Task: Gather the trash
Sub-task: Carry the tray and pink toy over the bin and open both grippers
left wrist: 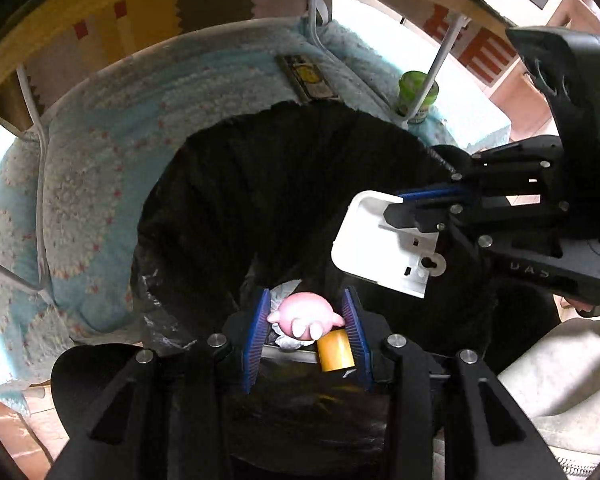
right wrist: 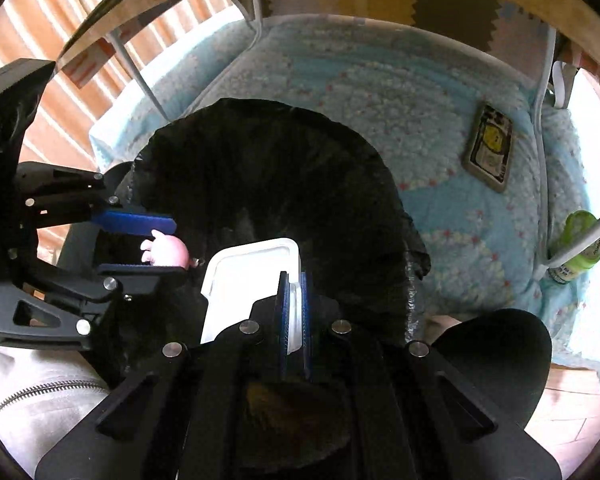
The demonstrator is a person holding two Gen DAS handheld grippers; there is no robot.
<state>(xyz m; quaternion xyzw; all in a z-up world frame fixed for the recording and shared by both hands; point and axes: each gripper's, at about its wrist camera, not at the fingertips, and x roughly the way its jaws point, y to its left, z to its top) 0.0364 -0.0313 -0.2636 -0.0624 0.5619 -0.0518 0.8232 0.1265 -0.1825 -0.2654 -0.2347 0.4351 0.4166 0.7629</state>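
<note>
Left wrist view looks down on a pink round toy figure clamped between the blue pads of the left tool, with a yellow cylinder just beside it against the right-hand pad and a scrap of crumpled white paper behind it; whether the cylinder and paper are held too, or lie in the bag below, I cannot tell. To the right and a little farther off, a flat white plastic piece is pinched at its edge by the right tool, whose jaws are pressed together on it. Both things hang over the mouth of a black trash bag, which gapes wide and dark beneath them.

Right wrist view confirms this: the white plastic piece stands upright in the shut pads at near centre, the pink figure sits between the left tool's pads at far left, and the bag's rim curves behind both.

Judging by this, the step in hand is the drop. Next, each tool needs to part its jaws while well inside the rim, so nothing lands on the blue quilted mat around the bag. A flat printed packet and a green bottle lie on that mat beyond the bag, seemingly left to collect.
</note>
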